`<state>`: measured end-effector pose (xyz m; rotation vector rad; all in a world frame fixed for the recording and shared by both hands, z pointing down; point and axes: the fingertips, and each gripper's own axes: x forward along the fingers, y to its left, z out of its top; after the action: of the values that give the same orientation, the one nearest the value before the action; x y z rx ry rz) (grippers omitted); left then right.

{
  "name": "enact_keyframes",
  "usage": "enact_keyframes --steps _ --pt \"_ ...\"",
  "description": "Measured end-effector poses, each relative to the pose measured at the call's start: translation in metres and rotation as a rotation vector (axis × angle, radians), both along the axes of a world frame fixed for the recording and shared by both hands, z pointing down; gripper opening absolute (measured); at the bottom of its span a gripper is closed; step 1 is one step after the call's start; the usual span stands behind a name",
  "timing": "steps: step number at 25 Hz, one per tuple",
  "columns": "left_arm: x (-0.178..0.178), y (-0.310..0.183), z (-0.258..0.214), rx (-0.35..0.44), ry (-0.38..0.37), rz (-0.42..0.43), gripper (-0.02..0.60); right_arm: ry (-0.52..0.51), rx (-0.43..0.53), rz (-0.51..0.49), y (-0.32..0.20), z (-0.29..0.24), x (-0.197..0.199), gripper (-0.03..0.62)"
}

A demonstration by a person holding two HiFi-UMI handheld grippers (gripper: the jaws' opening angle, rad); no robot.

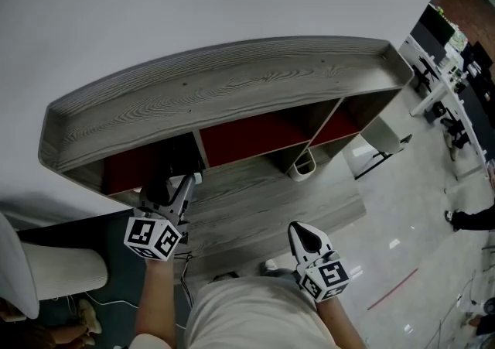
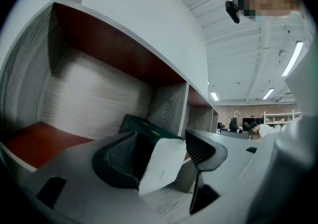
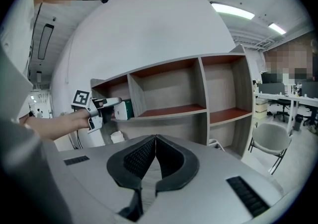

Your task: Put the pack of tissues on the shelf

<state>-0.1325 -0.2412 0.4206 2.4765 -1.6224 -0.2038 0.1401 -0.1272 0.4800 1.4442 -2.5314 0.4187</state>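
Note:
The pack of tissues [image 2: 161, 166], dark green with a white end, sits between the fingers of my left gripper [image 2: 161, 141], and both pads lie against its sides. Its far end reaches into the left compartment of the grey wooden shelf [image 1: 232, 84], just above the red floor [image 2: 35, 141]. The right gripper view shows the pack [image 3: 122, 110] at the shelf's left end, held by the left gripper [image 3: 112, 104]. In the head view the left gripper [image 1: 186, 181] points under the shelf top. My right gripper [image 3: 155, 138] is shut with nothing in it and hangs low by my hip [image 1: 304, 237].
The shelf has three red-floored compartments under a rimmed top. A small white bin [image 1: 303, 165] stands on the floor by the shelf. A grey chair [image 3: 271, 138] is to the right, with desks and people beyond. A white rounded seat [image 1: 54, 274] is at my left.

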Motion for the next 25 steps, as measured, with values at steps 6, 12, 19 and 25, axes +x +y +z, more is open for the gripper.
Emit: enact_keyframes --steps 6,12,19,25 --pt "0.005 -0.005 0.002 0.006 -0.01 -0.02 0.305 0.003 -0.002 0.018 0.003 0.0 0.009 0.029" --pt "0.002 0.002 -0.002 -0.002 -0.035 -0.023 0.305 -0.004 -0.002 -0.01 0.002 -0.001 0.004 0.029" --pt "-0.007 0.04 0.006 -0.029 -0.101 -0.066 0.303 -0.025 0.002 -0.116 -0.005 -0.003 -0.024 0.029" --pt "-0.026 0.087 0.026 -0.088 -0.126 -0.149 0.188 -0.05 -0.004 -0.264 -0.008 0.001 -0.068 0.029"
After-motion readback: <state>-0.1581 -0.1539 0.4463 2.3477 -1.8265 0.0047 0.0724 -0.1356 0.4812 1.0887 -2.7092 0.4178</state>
